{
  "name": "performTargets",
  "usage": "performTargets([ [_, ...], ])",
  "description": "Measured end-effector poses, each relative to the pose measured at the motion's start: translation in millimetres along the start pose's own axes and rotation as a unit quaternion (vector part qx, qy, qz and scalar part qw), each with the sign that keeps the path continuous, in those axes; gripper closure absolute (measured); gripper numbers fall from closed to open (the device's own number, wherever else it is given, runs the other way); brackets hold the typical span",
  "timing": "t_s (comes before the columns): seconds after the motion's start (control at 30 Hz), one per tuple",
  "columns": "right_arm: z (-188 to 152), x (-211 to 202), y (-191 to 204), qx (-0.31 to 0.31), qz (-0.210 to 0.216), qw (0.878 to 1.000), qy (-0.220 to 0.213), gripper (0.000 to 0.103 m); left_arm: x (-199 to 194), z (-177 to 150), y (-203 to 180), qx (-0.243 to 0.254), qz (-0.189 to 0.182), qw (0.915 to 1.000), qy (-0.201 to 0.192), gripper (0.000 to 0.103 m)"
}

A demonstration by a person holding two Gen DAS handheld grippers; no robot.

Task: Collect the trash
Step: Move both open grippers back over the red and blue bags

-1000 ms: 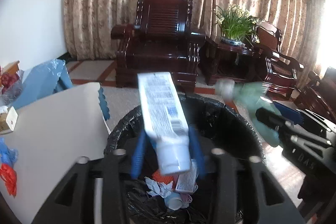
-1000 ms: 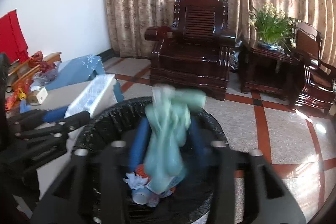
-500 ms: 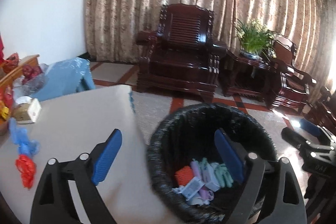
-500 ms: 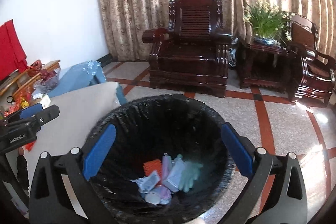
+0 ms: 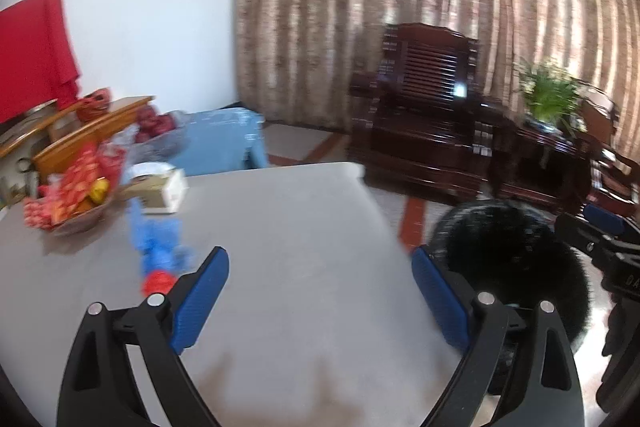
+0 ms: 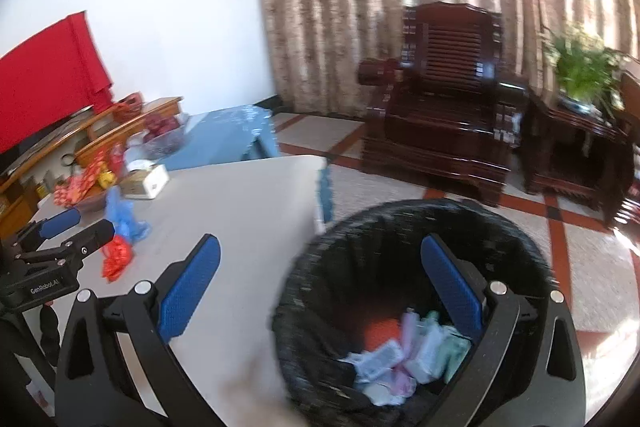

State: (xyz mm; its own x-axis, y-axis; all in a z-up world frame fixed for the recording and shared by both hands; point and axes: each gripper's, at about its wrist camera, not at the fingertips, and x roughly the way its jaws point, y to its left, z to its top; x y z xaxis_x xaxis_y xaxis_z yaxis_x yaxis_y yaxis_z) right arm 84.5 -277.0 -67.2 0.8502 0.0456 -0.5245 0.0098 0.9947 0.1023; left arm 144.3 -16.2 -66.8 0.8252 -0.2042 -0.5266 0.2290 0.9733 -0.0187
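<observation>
Left gripper (image 5: 320,301): jaws spread wide, nothing between the blue pads (image 5: 199,301), hanging over the grey-white tabletop (image 5: 288,227) without touching it. Right gripper (image 6: 320,287): also wide open and empty, straddling the table edge, its right pad over the round bin lined with a black plastic bag (image 6: 404,223). Bin stands on the floor just beside the table's right edge. Inside it: a heap of wrappers and packets (image 6: 404,355), pale blue, pink, green plus one orange piece; too blurred to count. Still on the table, one crumpled blue plastic wrapper (image 5: 158,241) with one crumpled red wrapper (image 5: 158,283) touching its near end, both just left of the left gripper's left pad. Behind them: one small white cardboard box (image 5: 160,193) and one shallow bowl of red-packaged snacks (image 5: 74,195) at the table's far left. Background count: one dark carved wooden armchair (image 6: 444,115), one green potted plant (image 6: 582,71) on a dark side table, one blue plastic stool (image 6: 232,143).
</observation>
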Motion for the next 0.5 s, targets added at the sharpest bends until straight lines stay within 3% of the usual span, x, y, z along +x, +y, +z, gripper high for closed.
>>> performTargets([
  [0.33,10,44,89,-0.047,0.072,0.996,-0.001,0.005,-1,-23,94,-0.044,0.092,0.9948,0.001,0.012],
  [0.5,9,68,122,-0.071,0.084,0.994,-0.003,0.005,13,-38,128,-0.062,0.118,0.9910,0.013,0.012],
])
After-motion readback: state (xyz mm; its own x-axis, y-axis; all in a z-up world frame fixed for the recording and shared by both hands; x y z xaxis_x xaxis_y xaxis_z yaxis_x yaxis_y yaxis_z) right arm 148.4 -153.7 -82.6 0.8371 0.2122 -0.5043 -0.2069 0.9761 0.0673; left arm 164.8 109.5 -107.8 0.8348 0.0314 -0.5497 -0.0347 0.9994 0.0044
